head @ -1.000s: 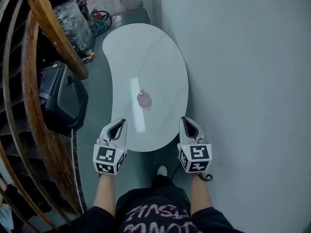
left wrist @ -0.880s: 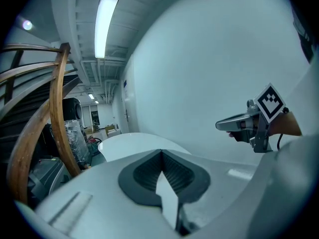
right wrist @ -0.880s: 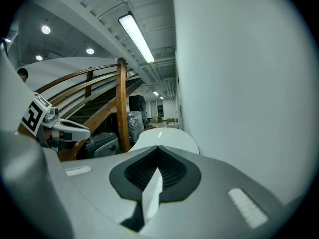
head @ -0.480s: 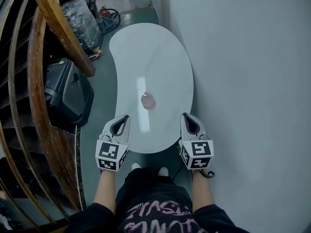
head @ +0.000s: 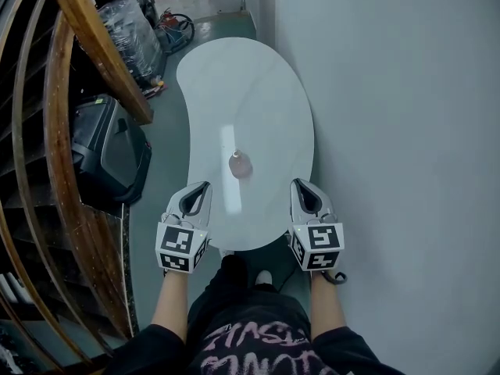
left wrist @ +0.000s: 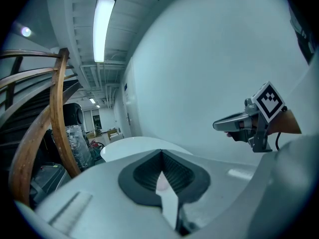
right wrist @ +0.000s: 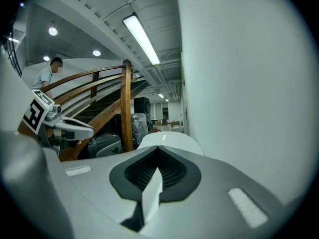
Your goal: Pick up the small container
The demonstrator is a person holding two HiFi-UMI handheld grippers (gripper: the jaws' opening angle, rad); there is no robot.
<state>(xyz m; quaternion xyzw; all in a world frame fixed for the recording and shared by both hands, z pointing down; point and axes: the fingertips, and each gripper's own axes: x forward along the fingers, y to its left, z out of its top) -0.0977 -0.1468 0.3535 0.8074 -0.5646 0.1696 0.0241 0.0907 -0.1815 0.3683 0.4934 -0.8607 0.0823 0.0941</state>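
Both tools were parked at the near edge of the bench, side by side and well apart. Left tool had its jaws together at the tips, with just the ribbed hollow behind them and nothing in it. Right tool was the same: tips closed on each other, empty.

The small container, a pinkish little thing, sat on the bench ahead of both tools, roughly between their lines and a bit nearer the left one. It was clear of both, so neither tool was touching it.

A plain grey wall ran close along the outside of the right tool. Off to the outside of the left tool were a curved wooden stair rail and a black case on the floor. Just behind the tools, under the bench edge, the person's shoe poked out.
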